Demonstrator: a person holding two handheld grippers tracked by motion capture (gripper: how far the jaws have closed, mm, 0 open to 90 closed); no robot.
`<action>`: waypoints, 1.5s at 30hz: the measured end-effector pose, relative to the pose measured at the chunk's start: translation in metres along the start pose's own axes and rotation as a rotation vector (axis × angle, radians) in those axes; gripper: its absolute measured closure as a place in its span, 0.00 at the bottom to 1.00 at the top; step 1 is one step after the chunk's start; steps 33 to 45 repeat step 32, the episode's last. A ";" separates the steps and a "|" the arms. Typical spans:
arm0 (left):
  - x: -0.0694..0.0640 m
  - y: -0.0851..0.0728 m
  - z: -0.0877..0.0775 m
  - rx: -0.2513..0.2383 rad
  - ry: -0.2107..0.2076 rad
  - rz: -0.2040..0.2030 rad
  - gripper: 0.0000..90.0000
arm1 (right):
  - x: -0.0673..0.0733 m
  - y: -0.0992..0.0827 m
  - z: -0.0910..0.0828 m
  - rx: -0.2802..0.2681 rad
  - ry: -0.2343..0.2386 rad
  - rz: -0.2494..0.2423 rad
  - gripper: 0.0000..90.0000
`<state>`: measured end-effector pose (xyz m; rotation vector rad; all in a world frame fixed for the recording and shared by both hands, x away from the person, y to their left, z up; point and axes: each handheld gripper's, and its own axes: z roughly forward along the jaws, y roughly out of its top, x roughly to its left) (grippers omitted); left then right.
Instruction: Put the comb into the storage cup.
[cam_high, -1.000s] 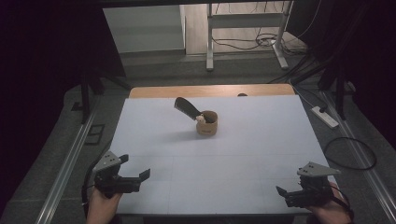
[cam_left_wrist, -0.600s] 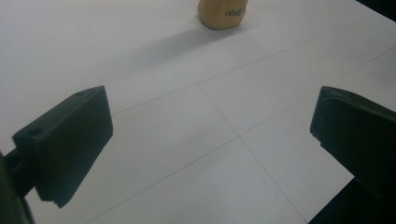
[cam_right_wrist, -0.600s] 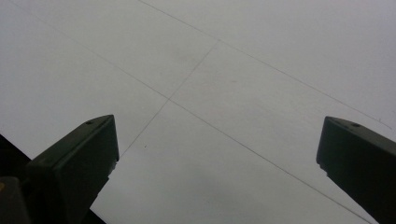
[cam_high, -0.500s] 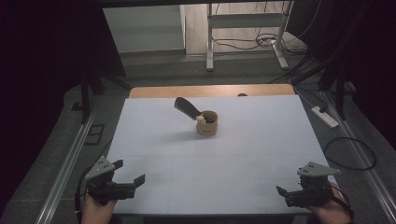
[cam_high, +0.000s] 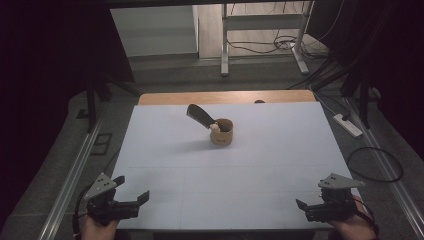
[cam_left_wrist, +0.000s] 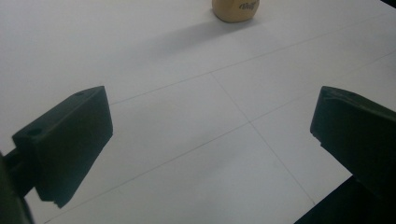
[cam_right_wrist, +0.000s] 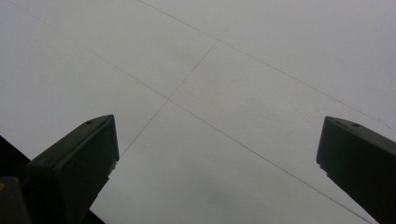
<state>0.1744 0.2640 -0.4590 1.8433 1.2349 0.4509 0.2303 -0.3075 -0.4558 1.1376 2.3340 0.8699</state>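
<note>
both grippers wait at the near edge, jaws wide and empty
the small tan cardboard cup (cam_high: 221, 132) with a black scoop (cam_high: 199, 115) leaning from it stands mid-table, well apart from left gripper (cam_high: 131, 201) and right gripper (cam_high: 307, 209); a careless reach could tip it.

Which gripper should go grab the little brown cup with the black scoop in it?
Probably left. The left gripper is open and its view shows the cup ahead. The right gripper, also open, faces bare table.

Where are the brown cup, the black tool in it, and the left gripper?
brown cup (cam_high: 221, 136), high view, on its side wall.
black tool (cam_high: 198, 114), high view, on its wide upper end.
left gripper (cam_high: 133, 190), high view, between its fingertips.
</note>
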 end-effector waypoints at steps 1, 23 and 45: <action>0.000 -0.001 -0.001 0.001 0.002 0.000 0.00 | 0.000 0.000 0.000 0.000 0.000 0.000 0.00; -0.006 -0.014 0.000 0.075 0.069 0.043 0.00 | 0.000 0.001 0.000 0.002 -0.003 -0.001 0.00; -0.006 -0.013 0.002 0.096 0.077 0.041 0.00 | 0.000 0.001 0.002 0.005 0.002 -0.008 0.00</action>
